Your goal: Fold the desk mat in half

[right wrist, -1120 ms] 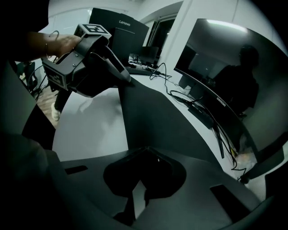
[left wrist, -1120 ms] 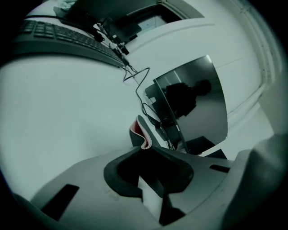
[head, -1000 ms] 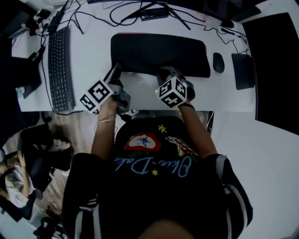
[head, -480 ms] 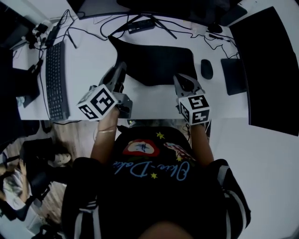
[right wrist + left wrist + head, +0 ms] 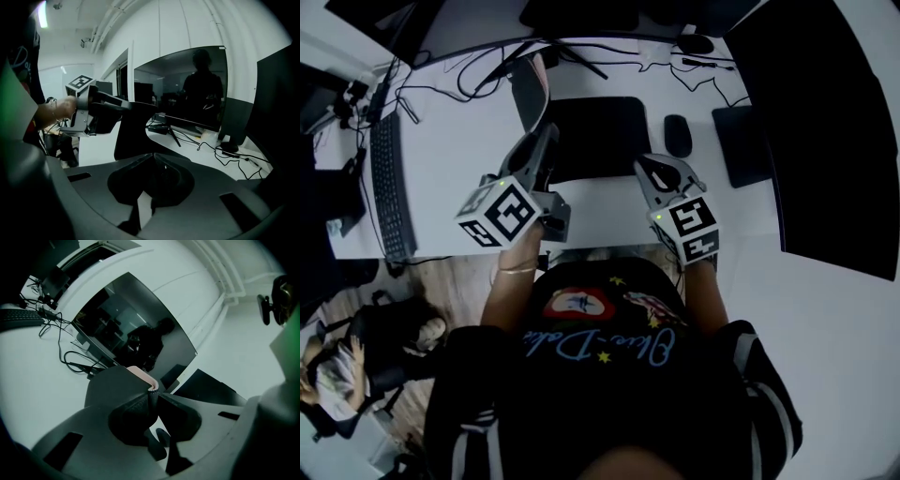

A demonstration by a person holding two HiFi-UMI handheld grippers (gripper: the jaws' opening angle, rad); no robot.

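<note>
In the head view, the black desk mat (image 5: 600, 136) lies on the white desk (image 5: 600, 214), between the keyboard (image 5: 384, 192) at the left and the mouse (image 5: 678, 135) at the right. The mat's left end stands up off the desk and curls over, so its pinkish underside shows. The left gripper (image 5: 547, 139) reaches to the near edge of that raised end. The right gripper (image 5: 649, 169) has its tips at the mat's near right corner, which lies flat.

In the left gripper view, the jaws of the left gripper (image 5: 152, 394) are clamped on the mat's thin stitched rim. The dark flap (image 5: 112, 385) with its pink lining rises just beyond them to the left. A monitor (image 5: 136, 329) stands farther off, with cables (image 5: 70, 363) on the desk before it.

In the right gripper view, the jaws of the right gripper (image 5: 151, 157) are pressed fully together, and nothing shows between the tips. The dark mat lies just past them, but I cannot tell whether they touch it. To the left the raised flap (image 5: 133, 136) stands upright, and the left gripper (image 5: 119, 107) grips its top.
</note>
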